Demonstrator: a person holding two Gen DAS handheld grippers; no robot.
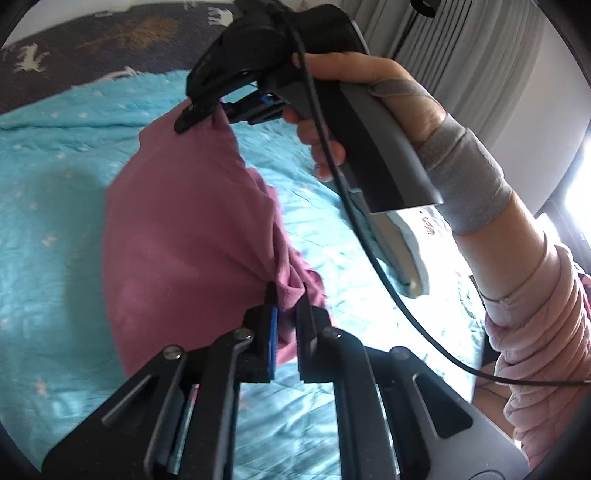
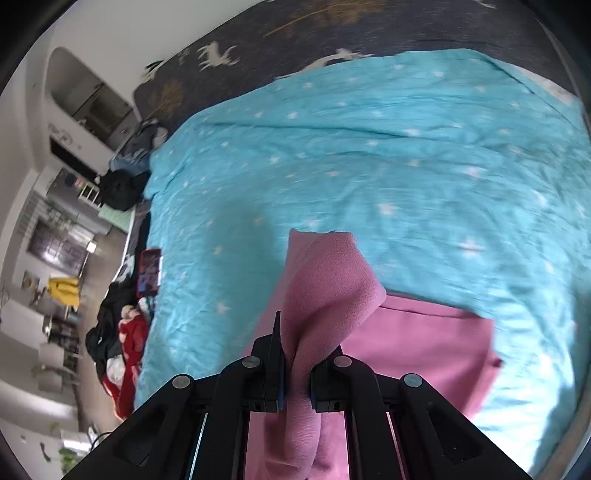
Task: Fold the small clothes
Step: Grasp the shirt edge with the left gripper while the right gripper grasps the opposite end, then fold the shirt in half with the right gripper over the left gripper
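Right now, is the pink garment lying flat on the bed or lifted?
Lifted, at least partly: the pink garment hangs bunched between the left tool and right tool, both shut on it, above the turquoise bedspread.

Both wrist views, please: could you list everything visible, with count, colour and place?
pink garment: one, pink, lifted above the bedspread between both grippers
bedspread: one, turquoise with white stars, covering the bed
dark blanket: one, navy with white deer, at the bed's far end
clothes pile: one, black and red, on the floor beside the bed
left gripper: black, shut on the garment
right gripper: black, shut on the garment
right hand: grey wrist wrap, pink sleeve
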